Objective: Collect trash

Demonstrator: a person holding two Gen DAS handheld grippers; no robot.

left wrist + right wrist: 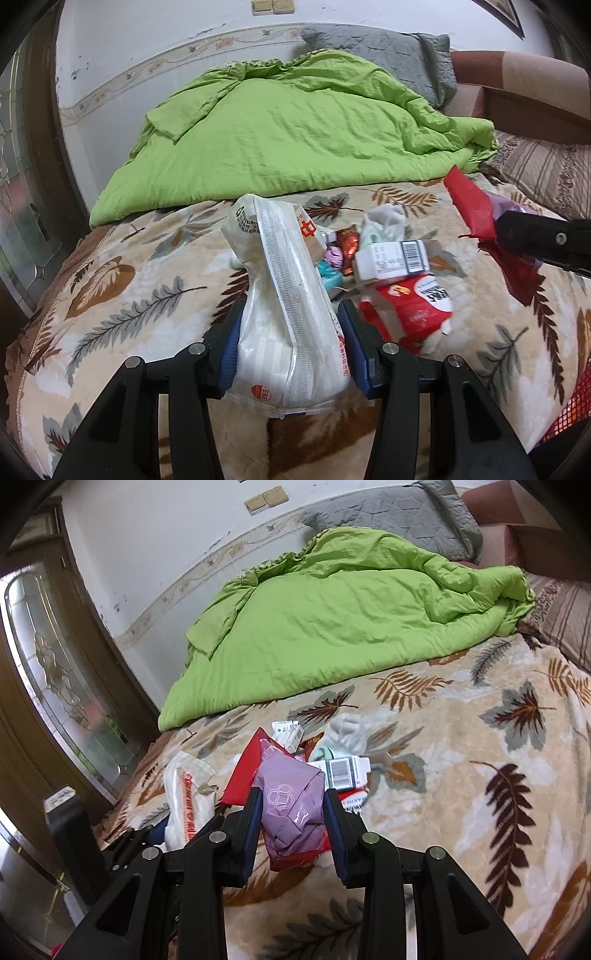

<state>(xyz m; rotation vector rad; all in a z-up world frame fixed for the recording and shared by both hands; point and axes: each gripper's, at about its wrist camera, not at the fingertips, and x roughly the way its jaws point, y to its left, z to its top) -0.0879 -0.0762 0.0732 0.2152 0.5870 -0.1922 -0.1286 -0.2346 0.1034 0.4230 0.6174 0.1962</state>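
Note:
My left gripper (291, 321) is shut on a white plastic wrapper (284, 295), which stands up between the blue pads. Past it, a small heap of trash lies on the leaf-patterned blanket (140, 295): a barcode carton (395, 258), a red packet (413, 310), candy wrappers (347, 243) and a white tissue (384, 221). My right gripper (291, 805) is shut on a purple packet (291, 794) together with a red wrapper (247, 771). From the left wrist view, the right gripper (496, 230) enters at the right edge with the red wrapper (472, 210).
A crumpled green quilt (332, 627) covers the far half of the bed, with a grey pillow (388, 520) behind it and a striped pillow (569, 616) to the right. A glass-panelled door (55, 686) stands at the left. Red mesh (569, 406) shows at the lower right.

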